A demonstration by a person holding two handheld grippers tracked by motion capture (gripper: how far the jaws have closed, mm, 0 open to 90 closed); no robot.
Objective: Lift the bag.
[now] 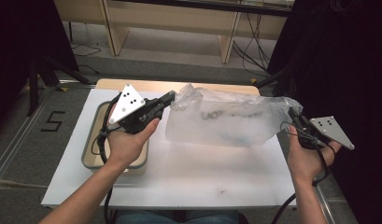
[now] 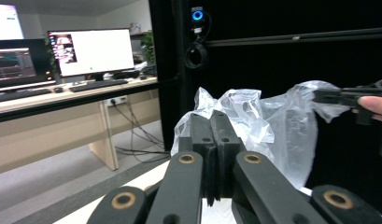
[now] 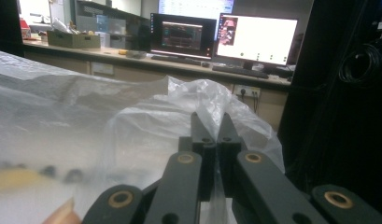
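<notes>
A clear plastic bag hangs stretched above the white table, held at both ends. Seen from the high view, the bag spans from about ten o'clock to three o'clock of the tabletop's middle, its lower edge close to or brushing the surface; which of the two cannot be told. Dark lettering shows faintly through the film.

The left gripper sits at ten o'clock, in the person's left hand, and its jaws are pressed together on the bag's crumpled left corner. In the left gripper view the two black jaws stand closed with the wrinkled film bunched around their tips.

The right gripper is at three o'clock, in the right hand, and it is likewise clamped on the bag's right end. In the right gripper view its jaws meet with film gathered about them.

A shallow beige tray lies on the table at nine o'clock, under the left hand and forearm. A black cable trails from the left gripper across that tray.

Beyond the table, at twelve o'clock, wooden desk legs stand on a grey floor.
</notes>
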